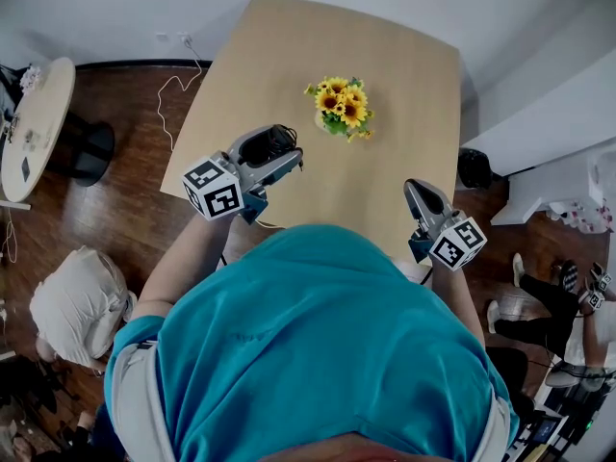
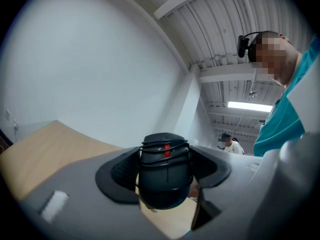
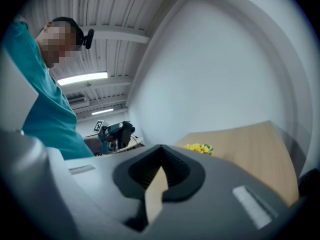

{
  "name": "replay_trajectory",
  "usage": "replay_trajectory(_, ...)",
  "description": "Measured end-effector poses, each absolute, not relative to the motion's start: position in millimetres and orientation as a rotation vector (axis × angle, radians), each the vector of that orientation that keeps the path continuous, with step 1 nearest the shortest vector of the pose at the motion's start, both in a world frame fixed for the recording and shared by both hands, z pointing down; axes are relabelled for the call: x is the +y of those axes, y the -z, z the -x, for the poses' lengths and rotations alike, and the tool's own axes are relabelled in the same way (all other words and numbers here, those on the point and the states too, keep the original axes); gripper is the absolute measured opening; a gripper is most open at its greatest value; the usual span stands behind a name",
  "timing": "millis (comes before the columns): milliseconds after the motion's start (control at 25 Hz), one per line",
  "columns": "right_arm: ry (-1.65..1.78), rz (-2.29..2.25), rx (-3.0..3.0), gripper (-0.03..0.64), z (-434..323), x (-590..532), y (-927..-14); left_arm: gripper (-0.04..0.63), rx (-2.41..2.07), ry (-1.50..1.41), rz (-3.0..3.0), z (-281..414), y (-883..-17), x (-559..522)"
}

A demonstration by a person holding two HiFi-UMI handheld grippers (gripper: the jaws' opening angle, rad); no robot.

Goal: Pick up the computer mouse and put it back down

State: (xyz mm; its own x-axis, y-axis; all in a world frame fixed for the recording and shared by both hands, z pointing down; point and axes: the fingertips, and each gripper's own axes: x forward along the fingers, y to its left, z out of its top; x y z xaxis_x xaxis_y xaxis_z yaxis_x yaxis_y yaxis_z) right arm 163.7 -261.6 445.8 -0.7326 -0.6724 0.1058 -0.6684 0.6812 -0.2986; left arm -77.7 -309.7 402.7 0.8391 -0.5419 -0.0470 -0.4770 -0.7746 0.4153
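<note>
Above the worktop [image 1: 289, 56], the left hand-held gripper [image 1: 277, 154] clamps the computer mouse [image 2: 164, 171] aloft — its smooth shell and wrapped cord could let it slip — while the right hand-held gripper [image 1: 416, 189] sits closed, empty.

The flowers [image 1: 342, 107] stand on the table [image 1: 279, 56], with the mouse [image 1: 267, 143], between the left gripper's [image 1: 282, 154] jaws, nearer and leftward.

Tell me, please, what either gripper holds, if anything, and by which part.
The left gripper grips the computer mouse by its sides; the right gripper holds nothing.
</note>
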Motion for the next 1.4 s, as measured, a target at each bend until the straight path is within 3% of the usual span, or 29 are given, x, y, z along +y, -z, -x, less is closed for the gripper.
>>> replay_trajectory(880,0.584,1.256,2.831,0.000,-196,-246,-474,0.313,-0.861,-0.225,-2.350,32,-554,-381)
replay_trajectory(1400,0.669,1.327,2.799,0.000,-217,-231,-493,0.313,-0.938,-0.643,-2.188,-1,-667,-414)
